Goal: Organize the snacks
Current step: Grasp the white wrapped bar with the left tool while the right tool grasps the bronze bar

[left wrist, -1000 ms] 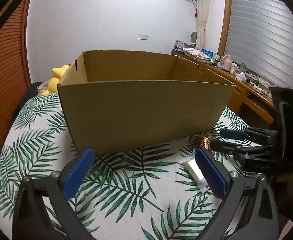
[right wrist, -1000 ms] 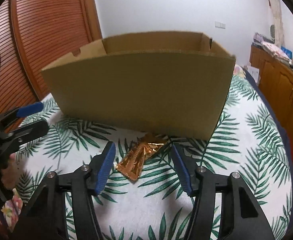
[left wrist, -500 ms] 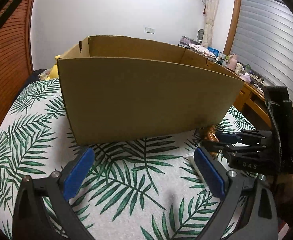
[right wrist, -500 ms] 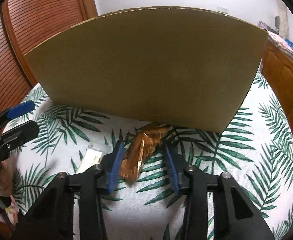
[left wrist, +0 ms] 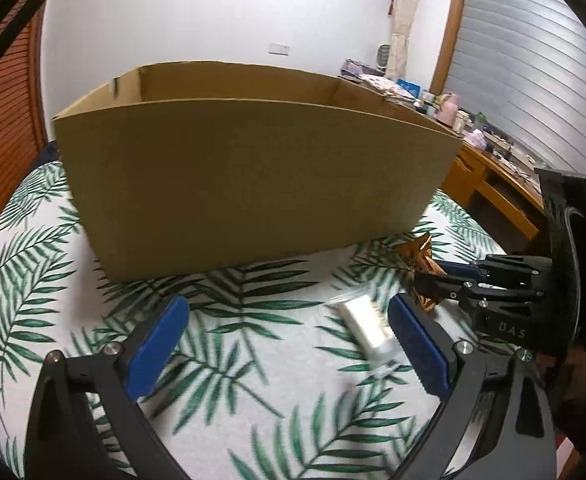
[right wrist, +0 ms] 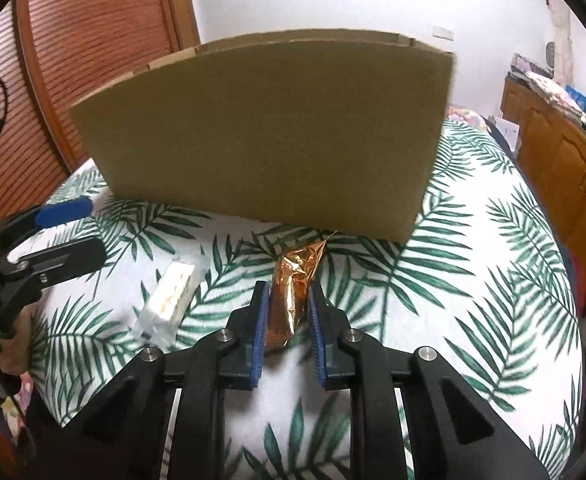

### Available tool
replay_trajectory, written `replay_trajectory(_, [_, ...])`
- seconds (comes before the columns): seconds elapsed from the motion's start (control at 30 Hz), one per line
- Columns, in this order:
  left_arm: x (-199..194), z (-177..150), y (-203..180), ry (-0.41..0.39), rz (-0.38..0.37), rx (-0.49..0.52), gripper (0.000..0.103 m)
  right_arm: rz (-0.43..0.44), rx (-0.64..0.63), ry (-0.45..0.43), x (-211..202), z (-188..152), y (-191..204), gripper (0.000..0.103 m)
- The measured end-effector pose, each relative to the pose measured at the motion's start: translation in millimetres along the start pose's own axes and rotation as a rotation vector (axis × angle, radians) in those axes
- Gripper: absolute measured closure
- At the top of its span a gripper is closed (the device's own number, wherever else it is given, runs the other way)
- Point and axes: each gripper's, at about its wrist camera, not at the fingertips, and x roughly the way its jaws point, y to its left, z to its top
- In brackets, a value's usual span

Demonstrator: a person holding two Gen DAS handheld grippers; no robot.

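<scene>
Step in hand: picking up the first snack. Right gripper (right wrist: 287, 312) has its jaws clamped on the gold packet (right wrist: 293, 280), which seems just clear of the leaf-print cloth (right wrist: 493, 280), though blur makes that uncertain. Left gripper (left wrist: 289, 340) hangs with jaws wide apart and nothing between them; the white packet (left wrist: 367, 326) lies just inside its right finger. Next move likely calls for raising the packet over the near wall of the box (left wrist: 253, 184). Box floor is hidden; contents unknown.
</scene>
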Motion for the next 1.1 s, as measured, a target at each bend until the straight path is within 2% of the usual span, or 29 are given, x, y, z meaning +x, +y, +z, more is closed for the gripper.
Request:
replay_trajectory(0.07, [2,2,-8,0.007,-0.019,0.007,0.009,0.007,0.016,-0.011,-5,-4,-5,0.086])
replay_trajectory(0.23, [14,3,-28,0.047,-0.06,0.033,0.027,0.02,0.051,-0.033,-14,-13,-10,0.086])
replay_trajectory(0.37, [23,-2,-41,0.083,-0.062,0.047,0.041,0.012,0.064,-0.049,-17,-19,-14,0.086])
replay_trajectory(0.43, [27,-3,-44,0.102,-0.058,0.054,0.044,0.013,0.072,-0.053,-18,-22,-16,0.086])
replay_trajectory(0.5, [32,-4,-47,0.122,-0.061,0.064,0.055,0.017,0.075,-0.044,-14,-24,-18,0.086])
replay_trajectory(0.67, [37,-6,-48,0.152,-0.042,0.083,0.062,0.029,0.08,-0.056,-12,-29,-22,0.086])
replay_trajectory(0.73, [39,-8,-49,0.158,-0.04,0.09,0.07,0.029,0.085,-0.065,-12,-30,-22,0.086])
replay_trajectory(0.9, [38,-9,-50,0.154,-0.031,0.096,0.082,0.011,0.072,-0.087,-12,-34,-20,0.086])
replay_trajectory(1.1, [39,-8,-47,0.152,-0.036,0.086,0.082,-0.007,0.057,-0.097,-13,-36,-15,0.086])
